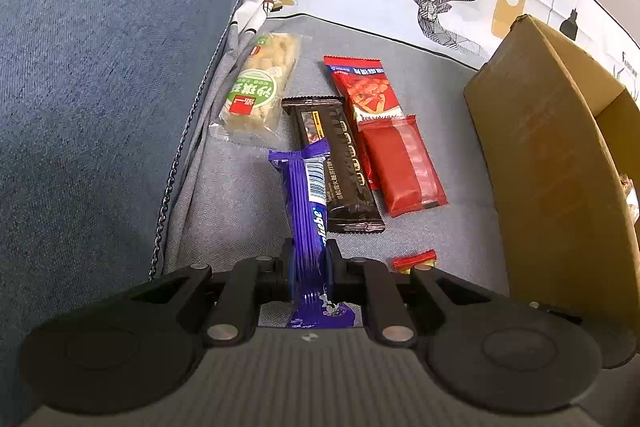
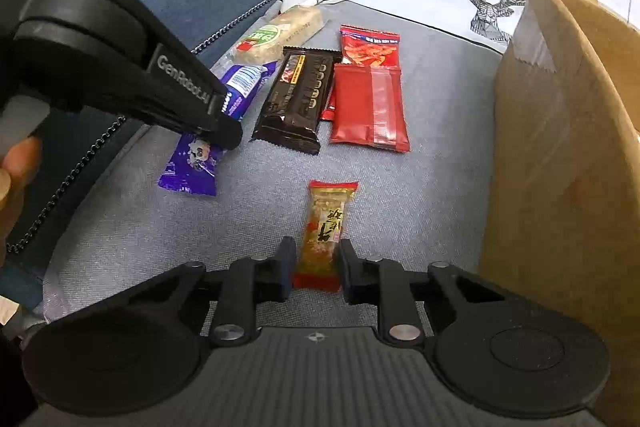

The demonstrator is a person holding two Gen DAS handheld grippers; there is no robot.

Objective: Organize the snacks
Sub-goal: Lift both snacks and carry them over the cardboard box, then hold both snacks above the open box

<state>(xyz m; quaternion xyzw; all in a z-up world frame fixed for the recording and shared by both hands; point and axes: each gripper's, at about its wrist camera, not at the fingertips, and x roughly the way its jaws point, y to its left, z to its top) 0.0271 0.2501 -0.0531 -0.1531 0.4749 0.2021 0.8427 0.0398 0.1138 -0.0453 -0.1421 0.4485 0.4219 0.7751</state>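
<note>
Left wrist view: left gripper (image 1: 310, 267) clamps purple bar (image 1: 306, 203) mid-length (steady carry toward cardboard box (image 1: 560, 155), likely); right gripper (image 2: 313, 263) straddles small gold snack (image 2: 326, 227) on cushion (image 2: 440, 167), jaws not closed.

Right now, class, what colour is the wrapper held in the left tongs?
Purple wrapper, clearest in the left wrist view.

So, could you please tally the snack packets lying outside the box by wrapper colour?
Purple: 1, the purple bar in the left gripper
Red: 2, red packet and printed red packet
Dark brown: 1
Clear with green label: 1
Gold with red ends: 1, between the right gripper fingers
Total: 6
</note>
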